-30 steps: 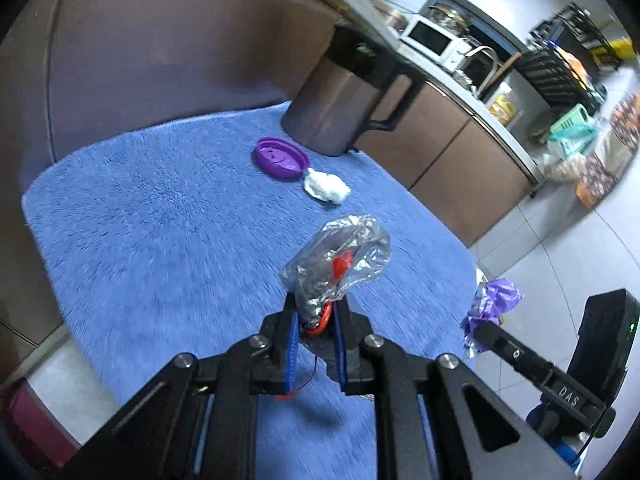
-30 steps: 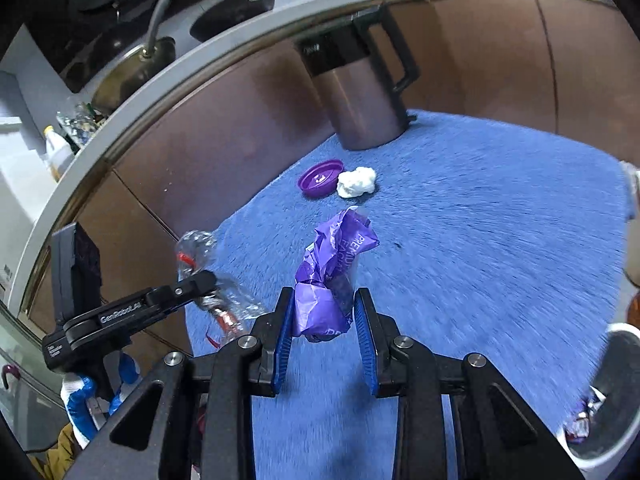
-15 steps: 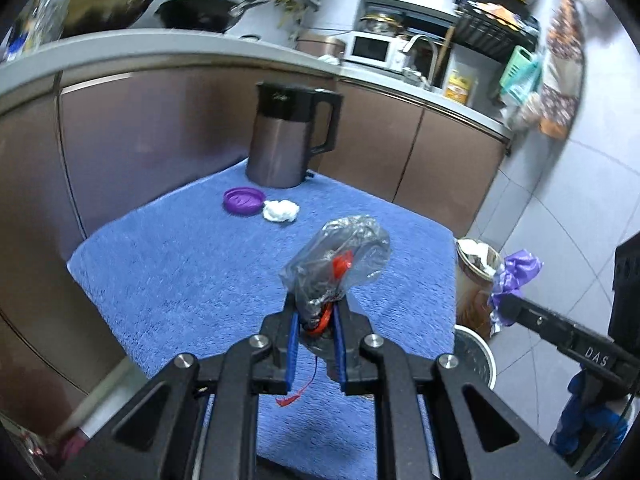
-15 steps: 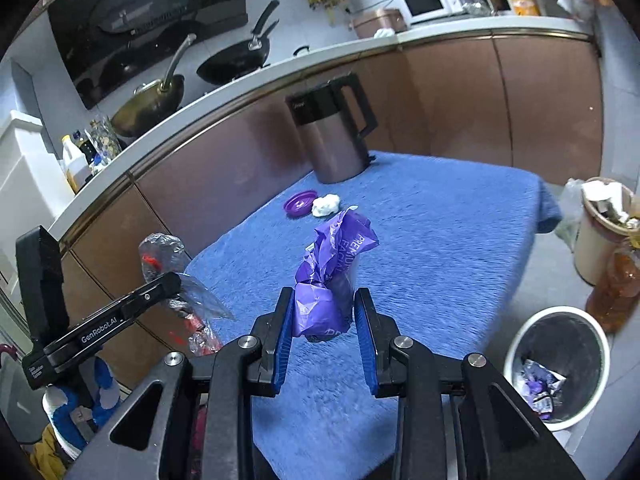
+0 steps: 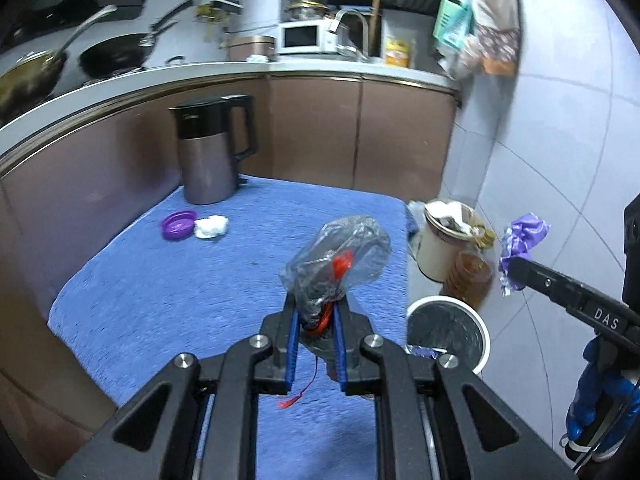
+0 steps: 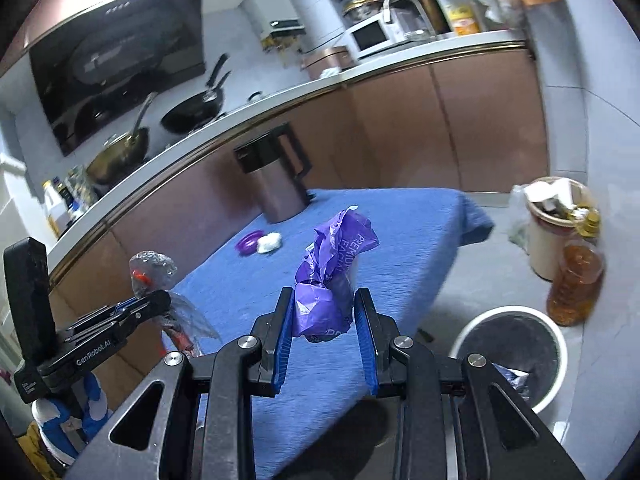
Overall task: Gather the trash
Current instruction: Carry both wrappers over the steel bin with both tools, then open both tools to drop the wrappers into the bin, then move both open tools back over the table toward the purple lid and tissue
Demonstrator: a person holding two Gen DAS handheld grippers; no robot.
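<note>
While both hands hang clear of the blue-covered table, each carries a load. The left gripper has its blue pads squeezed narrow on the neck of a clear plastic wrapper with red inside, held up high, probably so the loose red string does not drag. The right gripper stands a little wider, its pads pressing a crumpled purple wrapper between them, likewise lifted off the cloth.

Down on the floor beside the table sits the white-rimmed trash bin, lined dark, some litter already inside (a second, cream bin stands further back, full, with an amber bottle next to it). Judging by that, both pieces are headed for the near bin.

Counting now: two wrappers in hand, one per gripper. On the table remain two small things, a purple lid and a white crumpled tissue touching it, with one kettle behind.
</note>
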